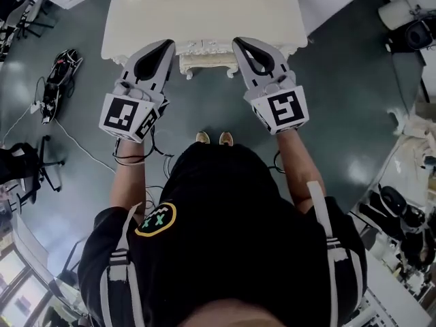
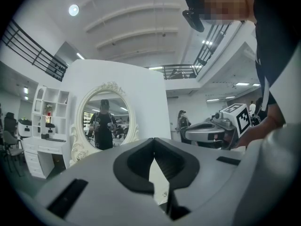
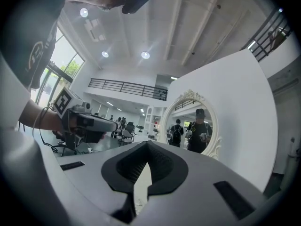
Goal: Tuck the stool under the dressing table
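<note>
— Stool (image 1: pixel 204 65); where do we find it?

— In the head view we see only its carved cream front edge and two legs; the rest sits under the front of the dressing bench (image 1: pixel 136 19), about midway along it, on the dark floor (image 1: pixel 88 121).

— And our claws?

— The left claw (image 1: pixel 169 43) is at the stool's left and the right claw (image 1: pixel 239 42) at its right; both point away from us towards the bench. From above, their tips lie over the bench's front edge; we cannot tell whether they touch it.

— Wide or narrow?

— Narrow, both of them; in each gripper view the tips meet, and we see nothing gripped; only a pale strip shows through the gap behind the tips.

— What lies ahead of them?

— The oval mirror (image 2: pixel 104 124) in its ornate frame, upright against a white panel; it reflects a person in dark clothes. Each gripper view also catches the other claw at its side, held level.

— Anything else near us?

— Our shoes (image 1: pixel 213 138) stand just short of the stool; cables (image 1: pixel 58 80) lie on the floor well off to the left.
</note>
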Motion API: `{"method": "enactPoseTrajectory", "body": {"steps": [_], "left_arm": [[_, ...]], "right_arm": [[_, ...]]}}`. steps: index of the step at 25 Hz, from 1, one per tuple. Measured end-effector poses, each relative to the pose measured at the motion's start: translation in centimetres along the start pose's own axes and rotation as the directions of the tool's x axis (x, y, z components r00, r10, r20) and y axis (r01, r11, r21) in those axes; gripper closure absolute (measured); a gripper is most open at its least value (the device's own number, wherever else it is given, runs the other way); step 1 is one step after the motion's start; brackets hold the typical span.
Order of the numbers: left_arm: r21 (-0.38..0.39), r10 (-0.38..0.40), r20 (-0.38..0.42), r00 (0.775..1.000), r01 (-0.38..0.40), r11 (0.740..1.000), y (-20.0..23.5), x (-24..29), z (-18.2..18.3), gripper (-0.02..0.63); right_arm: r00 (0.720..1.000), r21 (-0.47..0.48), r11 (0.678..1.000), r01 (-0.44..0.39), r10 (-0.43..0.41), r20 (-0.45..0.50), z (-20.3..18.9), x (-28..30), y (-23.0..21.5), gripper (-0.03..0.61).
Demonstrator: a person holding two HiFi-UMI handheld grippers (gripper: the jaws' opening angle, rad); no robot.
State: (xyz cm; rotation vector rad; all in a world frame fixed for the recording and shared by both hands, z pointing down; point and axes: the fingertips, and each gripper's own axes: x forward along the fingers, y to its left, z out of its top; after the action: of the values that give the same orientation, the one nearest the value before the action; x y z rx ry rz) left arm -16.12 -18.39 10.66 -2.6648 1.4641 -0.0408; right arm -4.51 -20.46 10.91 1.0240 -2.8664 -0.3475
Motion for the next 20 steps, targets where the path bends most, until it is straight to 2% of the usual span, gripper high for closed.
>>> {"method": "enactPoseTrajectory", "body": {"steps": [20], "left_arm": [[-0.007,-0.021,-0.024,0.999,0.020,1.000,0.0,0.8,-1.4,0.594]], "right_arm": [[1.000,0.041,0.999,0.005,-0.005,-0.017,-1.8,0.8,-0.4,0.558]]}}
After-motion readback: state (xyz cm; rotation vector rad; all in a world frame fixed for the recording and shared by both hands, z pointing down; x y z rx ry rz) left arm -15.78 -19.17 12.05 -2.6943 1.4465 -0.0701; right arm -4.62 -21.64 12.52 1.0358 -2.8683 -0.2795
